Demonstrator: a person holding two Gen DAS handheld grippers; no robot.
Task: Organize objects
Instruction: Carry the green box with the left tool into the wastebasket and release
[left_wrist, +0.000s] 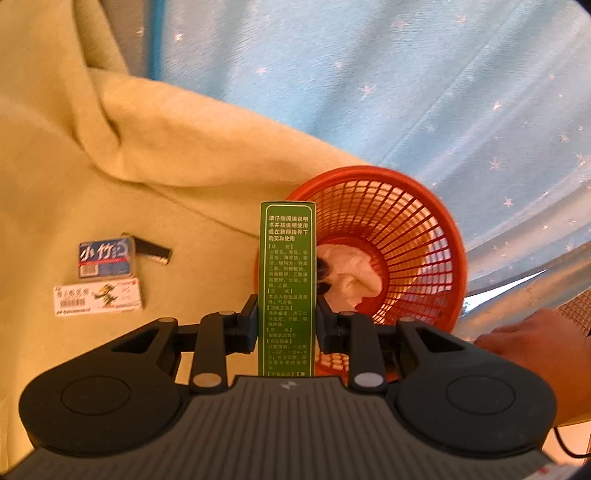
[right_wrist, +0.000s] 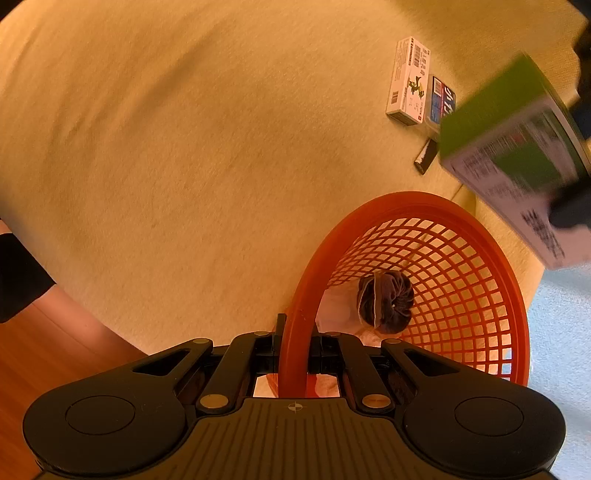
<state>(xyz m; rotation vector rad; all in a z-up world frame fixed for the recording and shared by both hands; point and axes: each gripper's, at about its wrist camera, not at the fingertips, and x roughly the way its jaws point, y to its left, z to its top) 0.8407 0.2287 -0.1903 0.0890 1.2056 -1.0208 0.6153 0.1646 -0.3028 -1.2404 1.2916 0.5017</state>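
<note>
item 1: left gripper (left_wrist: 287, 306), jaws closing narrowly on a tall green box (left_wrist: 288, 280); the box is standing upright between the fingers, lifted over the near rim of the basket.
item 2: right gripper (right_wrist: 295, 345), jaws pinching the near rim of the red mesh basket (right_wrist: 436, 295), which is tilting on its side with its mouth facing the cameras.
item 3: a dark scrunchie (right_wrist: 386, 301) and a white cloth (left_wrist: 351, 275), both lying inside the basket.
item 4: a blue box (left_wrist: 106, 257), a white box (left_wrist: 98, 300) and a small black object (left_wrist: 157, 253), sitting close together on the yellow blanket (left_wrist: 74, 166), left of the basket.
item 5: a hand (left_wrist: 539, 354), showing at the right edge of the left wrist view.
</note>
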